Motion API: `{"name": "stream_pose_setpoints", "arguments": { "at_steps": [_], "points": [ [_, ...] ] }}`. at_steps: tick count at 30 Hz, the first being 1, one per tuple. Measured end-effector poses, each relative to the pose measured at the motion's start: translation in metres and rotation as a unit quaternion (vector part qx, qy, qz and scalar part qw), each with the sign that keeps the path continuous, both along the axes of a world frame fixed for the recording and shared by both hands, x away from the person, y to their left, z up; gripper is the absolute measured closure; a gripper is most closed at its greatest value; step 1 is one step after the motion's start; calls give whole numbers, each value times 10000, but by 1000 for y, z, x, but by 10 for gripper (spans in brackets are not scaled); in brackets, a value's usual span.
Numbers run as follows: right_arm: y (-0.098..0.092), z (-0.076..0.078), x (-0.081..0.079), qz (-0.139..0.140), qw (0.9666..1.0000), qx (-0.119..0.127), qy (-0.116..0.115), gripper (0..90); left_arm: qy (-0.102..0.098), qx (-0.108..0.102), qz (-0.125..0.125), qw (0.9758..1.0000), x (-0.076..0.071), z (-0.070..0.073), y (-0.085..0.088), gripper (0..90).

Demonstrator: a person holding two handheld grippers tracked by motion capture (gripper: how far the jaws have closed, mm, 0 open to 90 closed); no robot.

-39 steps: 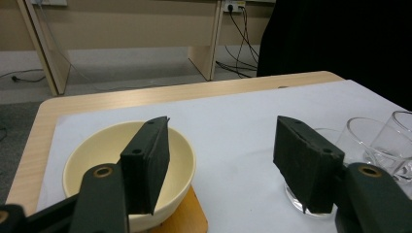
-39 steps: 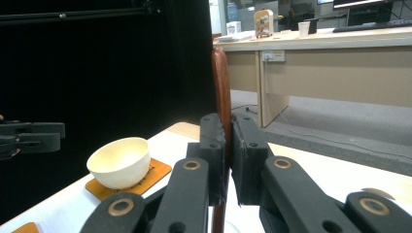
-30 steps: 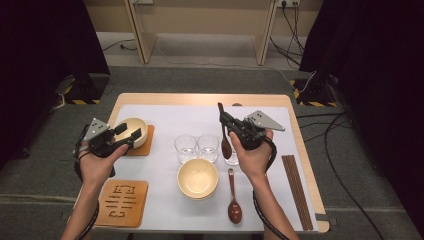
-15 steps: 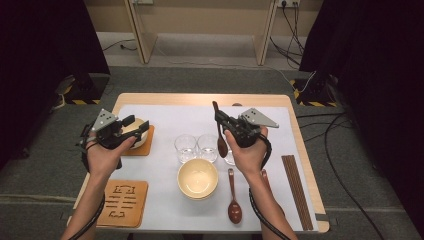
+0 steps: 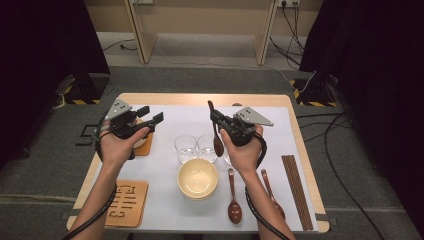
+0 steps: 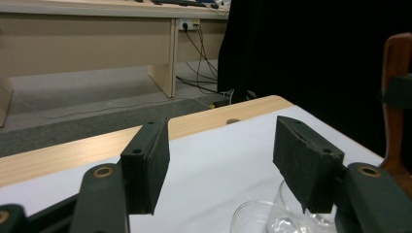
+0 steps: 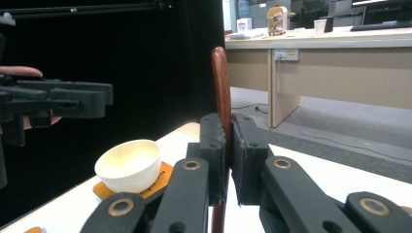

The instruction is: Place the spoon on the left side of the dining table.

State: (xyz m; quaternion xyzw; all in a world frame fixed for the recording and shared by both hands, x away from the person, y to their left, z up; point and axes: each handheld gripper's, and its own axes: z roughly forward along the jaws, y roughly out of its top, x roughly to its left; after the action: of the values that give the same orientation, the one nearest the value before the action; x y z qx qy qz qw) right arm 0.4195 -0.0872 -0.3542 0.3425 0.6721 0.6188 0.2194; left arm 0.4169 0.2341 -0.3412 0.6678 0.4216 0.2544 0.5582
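Note:
My right gripper is shut on the handle of a brown wooden spoon, held upright over the white mat with its bowl hanging down by the clear glasses. In the right gripper view the jaws pinch the spoon handle. My left gripper hovers open and empty above the mat's left side, just over a small cream bowl on an orange coaster. Its own view shows the jaws wide apart, with glasses below and the spoon at the right edge.
A larger cream bowl sits at the mat's front centre. Two more wooden spoons lie to its right, with dark chopsticks beyond them. A carved wooden coaster lies at the front left. The table's wooden edge borders the mat.
My left gripper has moved right and risen, from the small bowl toward the middle. The right gripper with the spoon has barely shifted.

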Motion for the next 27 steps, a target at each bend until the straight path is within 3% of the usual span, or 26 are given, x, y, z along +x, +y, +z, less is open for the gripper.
{"name": "stream_pose_setpoints", "arguments": {
  "at_steps": [4, 27],
  "points": [
    [3, -1, 1, 24, 10000, -8, 18, 847, -12, -100, -117, 9999, 4, 7, -10, 379],
    [20, -2, 5, 143, 9999, -52, 22, 847, -55, -144, -618, 9980, 14, 29, -51, 418]
  ]
}}
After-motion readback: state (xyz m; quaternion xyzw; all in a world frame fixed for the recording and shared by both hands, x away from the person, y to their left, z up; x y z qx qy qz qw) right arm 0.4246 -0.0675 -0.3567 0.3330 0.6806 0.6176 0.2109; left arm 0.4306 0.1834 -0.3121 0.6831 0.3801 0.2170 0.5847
